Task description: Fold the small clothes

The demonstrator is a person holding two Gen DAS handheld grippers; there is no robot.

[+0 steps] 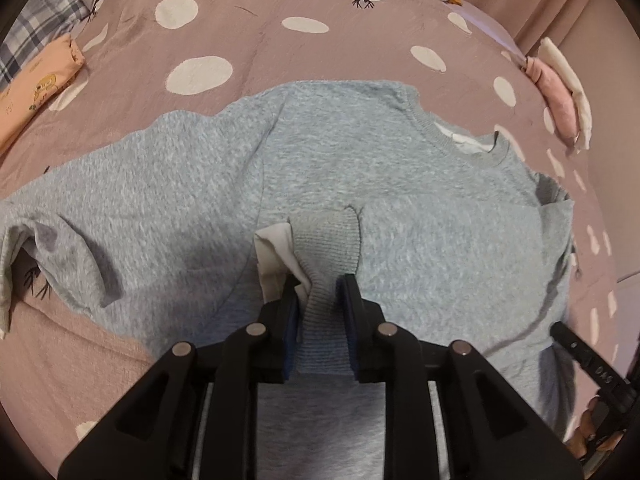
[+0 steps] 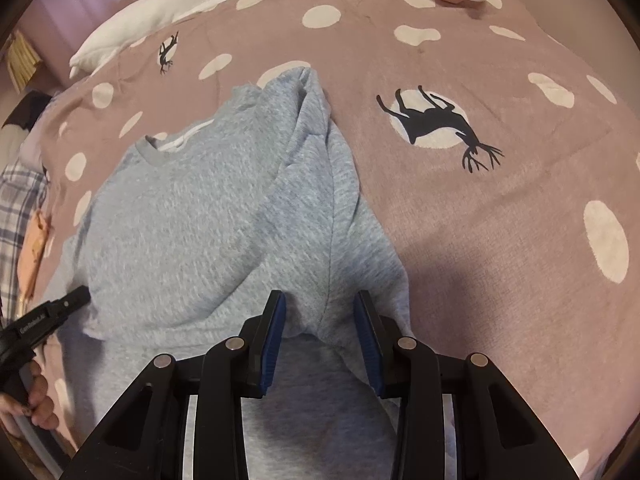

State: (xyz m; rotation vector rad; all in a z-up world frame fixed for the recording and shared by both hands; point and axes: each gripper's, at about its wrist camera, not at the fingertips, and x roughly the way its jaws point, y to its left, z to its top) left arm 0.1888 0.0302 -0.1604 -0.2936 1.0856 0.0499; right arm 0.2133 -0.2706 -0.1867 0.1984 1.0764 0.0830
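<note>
Grey knit sweatshirt (image 1: pixel 400 184) lies flat on the bed (image 1: pixel 320 52). Left gripper (image 1: pixel 320 300) grasps the ribbed sleeve cuff (image 1: pixel 328 240) between its jaws, laying it over the chest for the fold. Right gripper (image 2: pixel 320 320) stands released; the folded side runs between its jaws, probably steadying it.

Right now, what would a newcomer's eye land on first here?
The grey sweatshirt spread across the middle of the dotted mauve bedspread, its ribbed cuff lying between the left gripper pads. Next, the black deer print right of the sweatshirt, and the white goose toy at the bed's far edge.
</note>
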